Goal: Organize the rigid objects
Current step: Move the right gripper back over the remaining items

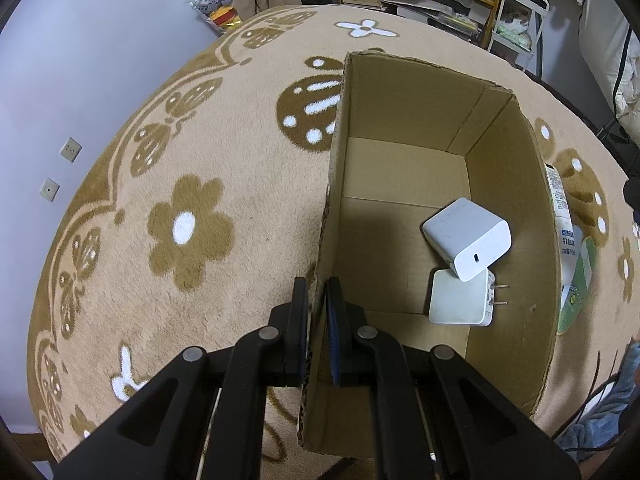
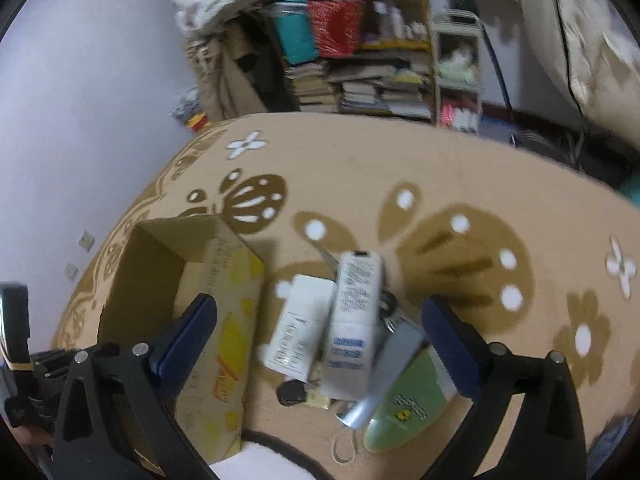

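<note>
Two views show one scene on a tan carpet with brown butterflies and flowers.

Left wrist view: at the bottom centre, the left gripper is clamped on the left wall of the box, one finger outside it and one inside. The box fills the centre and right of the frame, open at the top. On its floor, right of centre, lie two white chargers. The upper charger is tilted and leans on the flat charger, whose two prongs point right. Beyond the box's right wall, at the frame's right edge, a white bottle and a green item lie on the carpet.

Right wrist view, somewhat blurred: the box sits at lower left. The right gripper stands wide apart, its blue pads clear of everything, and between the fingers a pile lies on the carpet just right of the box. From left to right the pile holds a white power strip, the white bottle, a grey bar and the green item. A small black piece lies below the strip.
</note>
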Tool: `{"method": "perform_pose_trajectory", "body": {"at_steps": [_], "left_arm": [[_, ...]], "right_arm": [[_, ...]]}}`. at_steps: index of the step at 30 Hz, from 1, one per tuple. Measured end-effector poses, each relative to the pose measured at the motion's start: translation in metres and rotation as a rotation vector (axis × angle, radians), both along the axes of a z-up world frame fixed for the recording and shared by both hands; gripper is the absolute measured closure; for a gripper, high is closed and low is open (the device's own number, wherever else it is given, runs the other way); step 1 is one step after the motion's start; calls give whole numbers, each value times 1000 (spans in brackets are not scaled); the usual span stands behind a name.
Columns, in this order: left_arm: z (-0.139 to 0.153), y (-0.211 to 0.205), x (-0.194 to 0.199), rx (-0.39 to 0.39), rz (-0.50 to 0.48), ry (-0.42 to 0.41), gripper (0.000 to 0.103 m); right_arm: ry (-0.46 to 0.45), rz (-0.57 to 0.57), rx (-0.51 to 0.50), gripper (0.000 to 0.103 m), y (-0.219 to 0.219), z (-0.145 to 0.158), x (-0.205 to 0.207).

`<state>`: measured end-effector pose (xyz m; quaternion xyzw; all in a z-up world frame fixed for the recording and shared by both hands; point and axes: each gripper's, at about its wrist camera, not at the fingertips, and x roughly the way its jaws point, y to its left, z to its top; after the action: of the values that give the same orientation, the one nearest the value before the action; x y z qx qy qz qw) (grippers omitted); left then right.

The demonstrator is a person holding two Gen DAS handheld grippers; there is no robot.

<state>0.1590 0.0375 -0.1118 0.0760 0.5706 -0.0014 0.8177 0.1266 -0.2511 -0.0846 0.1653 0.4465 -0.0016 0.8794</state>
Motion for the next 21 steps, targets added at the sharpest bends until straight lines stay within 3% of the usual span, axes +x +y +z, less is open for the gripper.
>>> {"method": "perform_pose_trajectory", "body": {"at_steps": [11,21], "left_arm": [[2,1,0,6,-9,-1,95],[1,2,0,9,-10,-2,95]], "right_arm": [[195,-163,-24,0,-50,-56,-19],[287,-178,-101,0,-57,-87,-25]]}}
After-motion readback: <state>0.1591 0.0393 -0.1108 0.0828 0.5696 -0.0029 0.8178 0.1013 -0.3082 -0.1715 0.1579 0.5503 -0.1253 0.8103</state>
